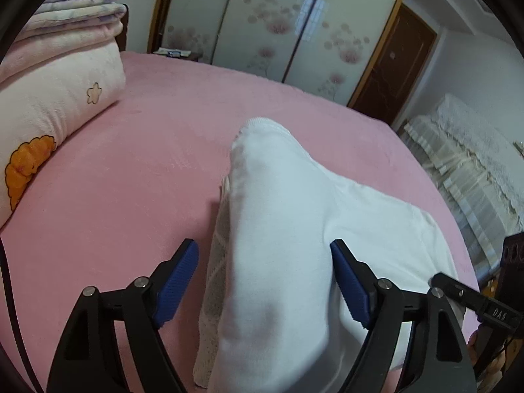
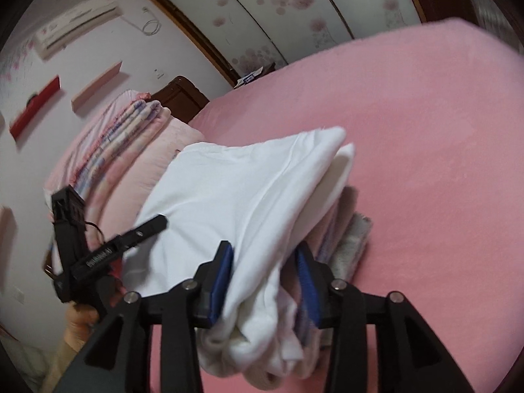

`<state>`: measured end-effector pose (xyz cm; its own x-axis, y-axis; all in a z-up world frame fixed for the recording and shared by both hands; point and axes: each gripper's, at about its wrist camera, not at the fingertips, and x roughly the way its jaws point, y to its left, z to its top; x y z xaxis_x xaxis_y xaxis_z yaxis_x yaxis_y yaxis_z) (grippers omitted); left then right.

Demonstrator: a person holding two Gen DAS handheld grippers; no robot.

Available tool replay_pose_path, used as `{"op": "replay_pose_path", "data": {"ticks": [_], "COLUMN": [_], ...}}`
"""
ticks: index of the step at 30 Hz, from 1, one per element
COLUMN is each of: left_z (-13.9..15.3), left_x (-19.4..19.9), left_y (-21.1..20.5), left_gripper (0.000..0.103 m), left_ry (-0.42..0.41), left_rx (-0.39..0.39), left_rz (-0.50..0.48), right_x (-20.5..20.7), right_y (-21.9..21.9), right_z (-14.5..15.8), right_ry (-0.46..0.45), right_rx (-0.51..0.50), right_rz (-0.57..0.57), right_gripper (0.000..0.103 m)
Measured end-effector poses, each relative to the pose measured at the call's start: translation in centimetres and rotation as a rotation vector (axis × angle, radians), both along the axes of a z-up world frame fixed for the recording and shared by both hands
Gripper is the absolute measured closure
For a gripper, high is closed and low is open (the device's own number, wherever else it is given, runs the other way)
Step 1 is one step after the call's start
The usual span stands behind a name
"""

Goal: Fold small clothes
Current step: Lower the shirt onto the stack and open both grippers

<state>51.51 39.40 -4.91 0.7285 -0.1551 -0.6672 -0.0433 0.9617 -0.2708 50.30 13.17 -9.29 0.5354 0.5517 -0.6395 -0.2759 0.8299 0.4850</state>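
A folded white garment [image 1: 281,229] lies on the pink bed [image 1: 131,170], on top of a stack of folded clothes. My left gripper [image 1: 265,278] straddles the white garment with its blue pads [image 1: 178,275] wide apart, not pinching it. In the right wrist view my right gripper [image 2: 265,275] has its blue pads [image 2: 222,278] pressed against the bunched edge of the white garment [image 2: 249,196] and the folded clothes under it [image 2: 347,239]. The left gripper's black body [image 2: 98,255] shows at the left of that view.
A pile of folded blankets and a pink pillow [image 1: 55,75] stands at the bed's left. A floral sliding wardrobe [image 1: 278,23] and a brown door [image 1: 399,62] are behind. A cream covered sofa [image 1: 465,163] sits right of the bed.
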Motion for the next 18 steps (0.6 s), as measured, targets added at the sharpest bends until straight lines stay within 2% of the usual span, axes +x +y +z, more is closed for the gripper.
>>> {"op": "replay_pose_path", "data": {"ticks": [3, 5, 10, 12, 14, 18], "left_z": [0.0, -0.4, -1.7, -2.4, -3.0, -2.6], "left_x": [-0.9, -1.3, -1.9, -2.2, -2.1, -2.4], "left_y": [0.6, 1.2, 1.3, 1.3, 1.2, 0.6], "left_gripper": [0.016, 0.013, 0.010, 0.004, 0.001, 0.000], "left_ry": [-0.062, -0.086, -0.100, -0.106, -0.101, -0.105], "left_rx": [-0.007, -0.013, -0.009, 0.006, 0.026, 0.073], "left_rz": [0.033, 0.054, 0.102, 0.133, 0.167, 0.204], "right_x": [-0.6, -0.6, -1.1, -1.4, -1.9, -2.2], "right_y": [0.2, 0.2, 0.3, 0.5, 0.7, 0.8], "right_z": [0.0, 0.0, -0.1, -0.2, -0.3, 0.0], "right_ry": [-0.032, -0.039, -0.052, -0.069, -0.088, -0.090], "right_rx": [-0.081, -0.097, -0.109, -0.127, -0.157, -0.179], "right_rz": [-0.008, -0.016, -0.016, -0.018, -0.021, -0.034], "right_gripper": [0.058, 0.058, 0.058, 0.058, 0.053, 0.052]}}
